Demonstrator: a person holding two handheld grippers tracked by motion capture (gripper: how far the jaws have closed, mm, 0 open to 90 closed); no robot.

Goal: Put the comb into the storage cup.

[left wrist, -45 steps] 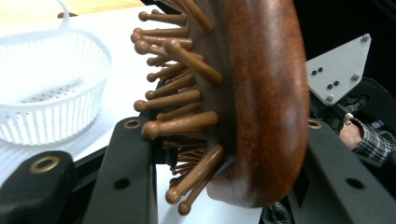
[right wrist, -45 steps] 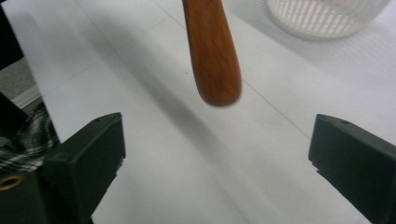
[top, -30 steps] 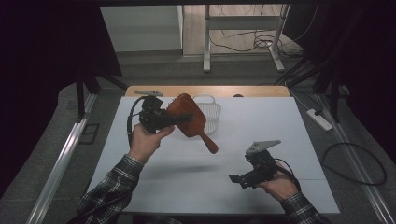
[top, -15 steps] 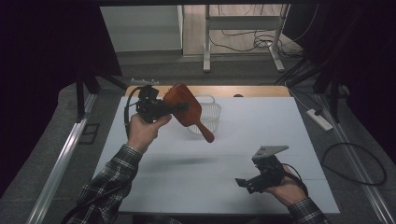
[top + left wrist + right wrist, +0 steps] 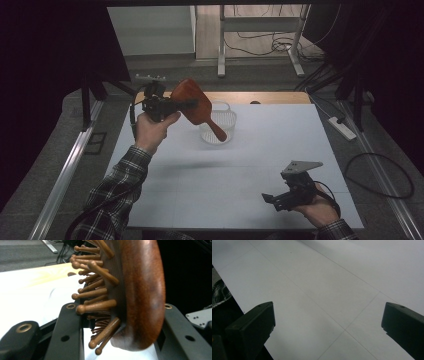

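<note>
Hairbrush (image 5: 192,100) carried in the left gripper (image 5: 167,106), high view: the jaws are clamped on the brush's wooden head, with its handle slanting down toward a clear plastic basket (image 5: 218,127) at the far edge of the white tabletop (image 5: 225,190). Left gripper view: the brush (image 5: 135,297) sits between the two black jaws, one jaw against the smooth back and the other on the bristle side, the round-tipped wooden pins pointing left. Compared with a second ago, the left hand has lifted the brush higher and taken it farther back and left across the tabletop, so the handle tip now hangs over the basket's near rim rather than in front of it. The right gripper (image 5: 272,199) has drawn back toward the near right corner of the tabletop; its jaws (image 5: 328,325) stand wide apart with nothing between them. Judged from this, the brush is being brought to the basket for placing, and the free gripper has moved out of its way; release has not yet begun.
</note>
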